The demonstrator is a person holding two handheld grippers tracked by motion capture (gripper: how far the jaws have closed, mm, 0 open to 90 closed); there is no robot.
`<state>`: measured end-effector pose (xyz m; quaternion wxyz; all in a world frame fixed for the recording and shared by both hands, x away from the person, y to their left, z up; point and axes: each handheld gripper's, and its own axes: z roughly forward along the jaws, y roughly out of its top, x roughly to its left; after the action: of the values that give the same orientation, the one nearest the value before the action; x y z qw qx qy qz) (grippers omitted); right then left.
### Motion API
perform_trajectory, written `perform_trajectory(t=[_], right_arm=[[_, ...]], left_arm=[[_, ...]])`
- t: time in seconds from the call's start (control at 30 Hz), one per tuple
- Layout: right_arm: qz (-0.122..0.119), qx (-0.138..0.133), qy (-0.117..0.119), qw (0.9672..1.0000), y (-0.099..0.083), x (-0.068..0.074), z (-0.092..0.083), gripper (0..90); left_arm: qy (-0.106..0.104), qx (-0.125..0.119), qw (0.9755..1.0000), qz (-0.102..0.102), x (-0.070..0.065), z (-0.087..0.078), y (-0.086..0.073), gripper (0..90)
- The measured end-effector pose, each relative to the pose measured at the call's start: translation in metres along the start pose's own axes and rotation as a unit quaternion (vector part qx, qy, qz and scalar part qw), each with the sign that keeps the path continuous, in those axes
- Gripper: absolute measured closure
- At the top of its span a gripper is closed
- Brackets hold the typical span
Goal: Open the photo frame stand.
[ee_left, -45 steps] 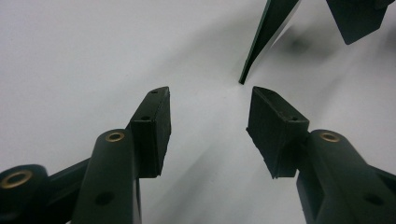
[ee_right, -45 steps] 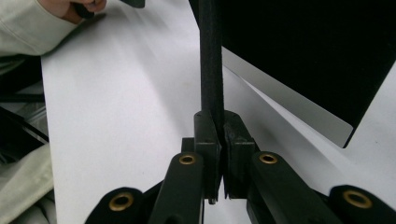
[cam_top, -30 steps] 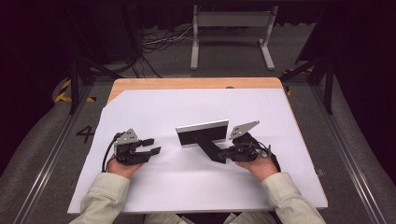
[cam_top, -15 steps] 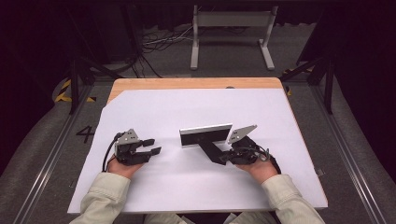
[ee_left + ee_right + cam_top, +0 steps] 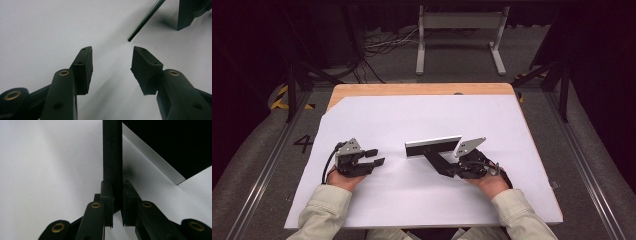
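Gripping the flat black T-shaped tool's handle [image 5: 112, 152], the right gripper [image 5: 452, 172] has just been easing its jaws; next likely release; left gripper [image 5: 377, 157] rests apart.

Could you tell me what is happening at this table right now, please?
A person works with a gripper in each hand over a white sheet. The right gripper clamps the black bar-shaped leg of a flat black panel with a silver edge, its jaws having just eased slightly. The left gripper rests open and empty nearby.
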<state>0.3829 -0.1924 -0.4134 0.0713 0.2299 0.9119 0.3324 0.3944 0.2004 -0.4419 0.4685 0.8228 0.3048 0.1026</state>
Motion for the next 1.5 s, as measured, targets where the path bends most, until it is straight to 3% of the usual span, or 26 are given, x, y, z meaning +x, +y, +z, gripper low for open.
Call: perform_trajectory(t=[0.2, 0.7, 0.8, 1.1, 1.23, 1.43, 1.5], right_arm=[[0.022, -0.021, -0.004, 0.9995, -0.004, -0.002, -0.005, 76.0], [0.034, -0.051, -0.03, 0.9977, -0.011, -0.005, -0.035, 71.7], [0.038, -0.06, -0.039, 0.9967, -0.014, -0.008, -0.043, 71.8], [0.054, -0.082, -0.063, 0.9932, -0.021, -0.015, -0.06, 71.1], [0.075, -0.119, -0.084, 0.9864, -0.027, -0.02, -0.067, 70.0], [0.07, -0.155, -0.124, 0.9776, -0.036, -0.025, -0.075, 67.0], [0.07, -0.159, -0.129, 0.9764, -0.039, -0.029, -0.076, 65.4]], left_arm=[[0.002, 0.001, 1.0, 0.003, 0.0, 0.001, 0.0, 52.5], [0.001, -0.004, 0.9999, 0.01, -0.005, 0.004, 0.006, 58.7], [-0.013, -0.014, 0.9998, 0.0, -0.005, 0.004, 0.009, 62.5], [-0.007, -0.01, 0.9999, 0.004, -0.008, 0.007, 0.013, 64.6], [0.0, -0.025, 0.9997, 0.002, -0.007, 0.008, 0.014, 63.4], [0.002, -0.015, 0.9999, 0.005, -0.009, 0.009, 0.016, 62.0], [0.002, -0.013, 0.9999, 0.007, -0.01, 0.01, 0.017, 61.7]])
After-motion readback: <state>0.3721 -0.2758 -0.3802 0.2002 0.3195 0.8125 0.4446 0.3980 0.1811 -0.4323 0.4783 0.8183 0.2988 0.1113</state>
